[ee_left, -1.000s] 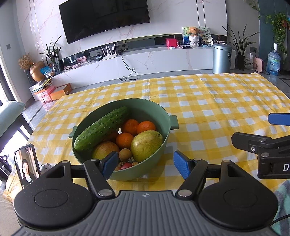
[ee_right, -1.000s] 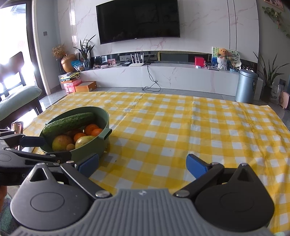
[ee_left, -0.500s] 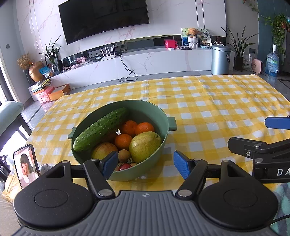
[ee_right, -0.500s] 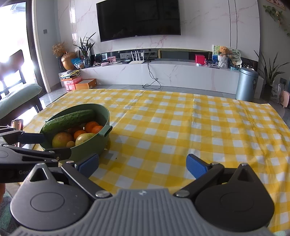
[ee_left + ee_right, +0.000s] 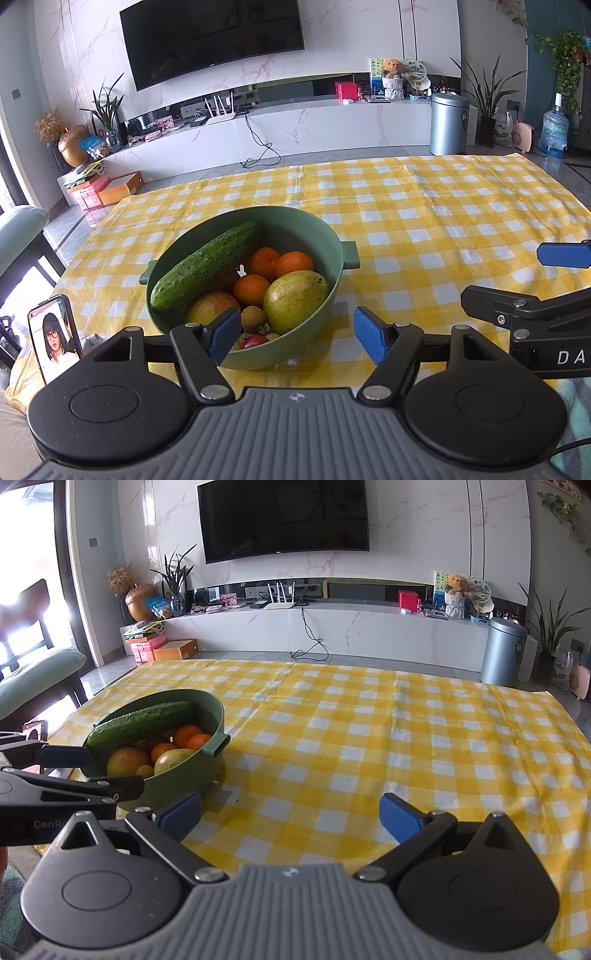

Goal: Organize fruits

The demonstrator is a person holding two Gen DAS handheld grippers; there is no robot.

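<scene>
A green bowl [image 5: 334, 251] with two side handles stands on the yellow checked tablecloth [image 5: 424, 221]. It holds a cucumber [image 5: 207, 266], three oranges [image 5: 293, 263], a green-yellow mango [image 5: 295, 301], a yellow-red fruit [image 5: 210, 306], a small kiwi [image 5: 253, 318] and a red fruit [image 5: 255, 340]. My left gripper [image 5: 295, 338] is open and empty just before the bowl's near rim. My right gripper [image 5: 290, 818] is open and empty over bare cloth, right of the bowl [image 5: 207, 764]. The cucumber [image 5: 142, 722] lies across the top.
A phone [image 5: 55, 338] stands at the table's left near corner. The right gripper's arm [image 5: 524, 314] shows at the right of the left wrist view. A chair with a green cushion [image 5: 33, 679] stands left of the table. The cloth stretches far and right.
Both grippers have drifted slightly; the bowl sits a little farther right in the right wrist view. Both stay open and empty, and the fruit has not moved.
</scene>
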